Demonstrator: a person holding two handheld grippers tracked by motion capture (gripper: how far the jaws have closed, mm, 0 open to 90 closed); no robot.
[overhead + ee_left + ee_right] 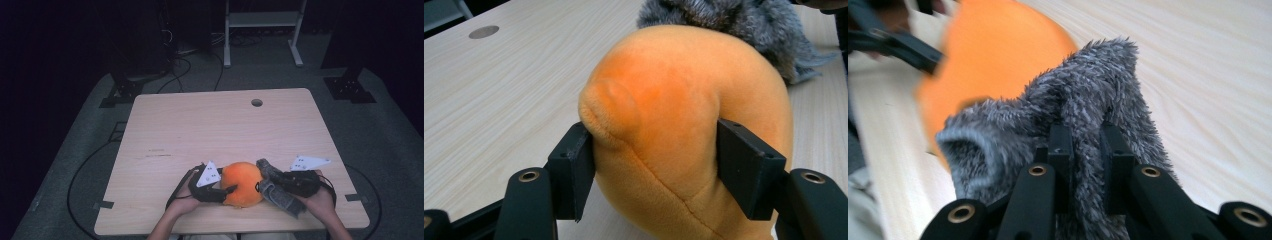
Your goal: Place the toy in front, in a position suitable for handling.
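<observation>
Plainly the risk is the orange plush ball (684, 125) squirting free: the left claw (656, 165) grips its soft bulge with only the pad edges, while the right claw (1087, 150) is clenched on the grey furry piece (1088, 95) just behind it, so a hard tug could pop either loose. Both sit near the table's (200, 125) front edge, with plenty of bare wood farther back.
</observation>
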